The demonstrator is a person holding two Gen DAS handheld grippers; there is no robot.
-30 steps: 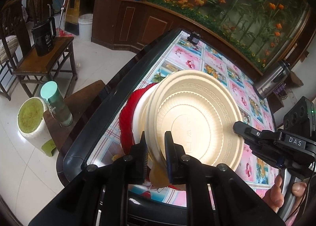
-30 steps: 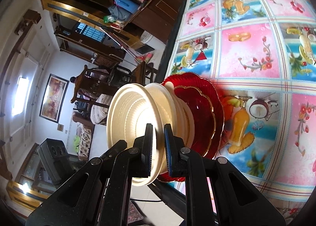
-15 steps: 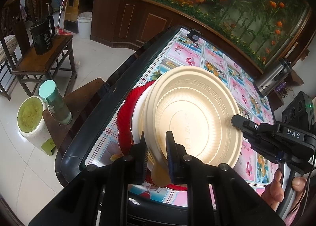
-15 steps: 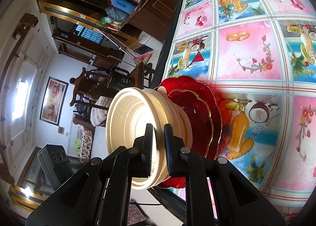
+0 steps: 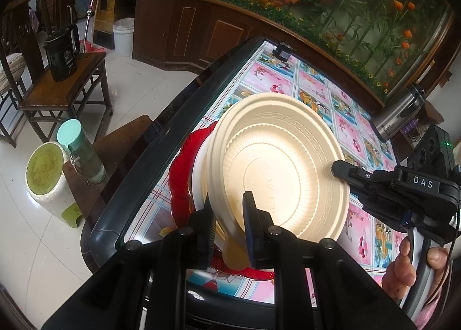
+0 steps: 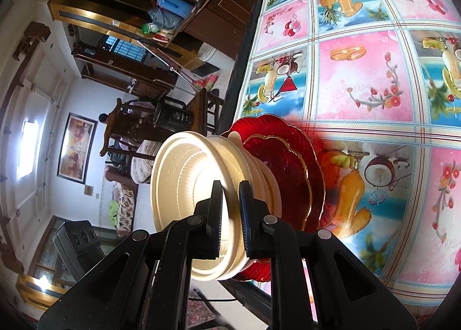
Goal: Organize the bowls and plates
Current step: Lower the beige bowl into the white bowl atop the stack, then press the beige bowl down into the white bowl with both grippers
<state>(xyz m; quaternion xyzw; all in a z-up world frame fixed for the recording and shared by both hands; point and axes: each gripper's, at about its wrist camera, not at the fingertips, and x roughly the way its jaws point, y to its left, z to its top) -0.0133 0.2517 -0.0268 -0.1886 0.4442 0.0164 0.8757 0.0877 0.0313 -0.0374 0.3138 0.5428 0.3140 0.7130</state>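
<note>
A cream plastic bowl (image 5: pixel 276 168) is held tilted over a second cream bowl (image 5: pixel 198 180) and red glass plates (image 5: pixel 178 174) at the table's near left corner. My left gripper (image 5: pixel 227 214) is shut on the top bowl's near rim. The right gripper (image 5: pixel 340 170) pinches its right rim. In the right wrist view the same top bowl (image 6: pixel 184 186) sits rim-on between my right gripper's (image 6: pixel 230 203) shut jaws, with the lower cream bowl (image 6: pixel 268 183) and red plates (image 6: pixel 291 168) behind it. Whether the two cream bowls touch I cannot tell.
The table (image 5: pixel 354 134) has a pink and blue patterned cloth and a dark raised edge (image 5: pixel 138 174). A steel flask (image 5: pixel 400 117) and a small black device (image 5: pixel 283 52) stand at its far side. Off the left edge are a stool with a green bottle (image 5: pixel 83 157), a pale bin (image 5: pixel 49 177) and a chair with a black kettle (image 5: pixel 62 56).
The cream bowl and the right gripper have shifted very slightly up and left in the left wrist view. Both grips on the rim are as before.
</note>
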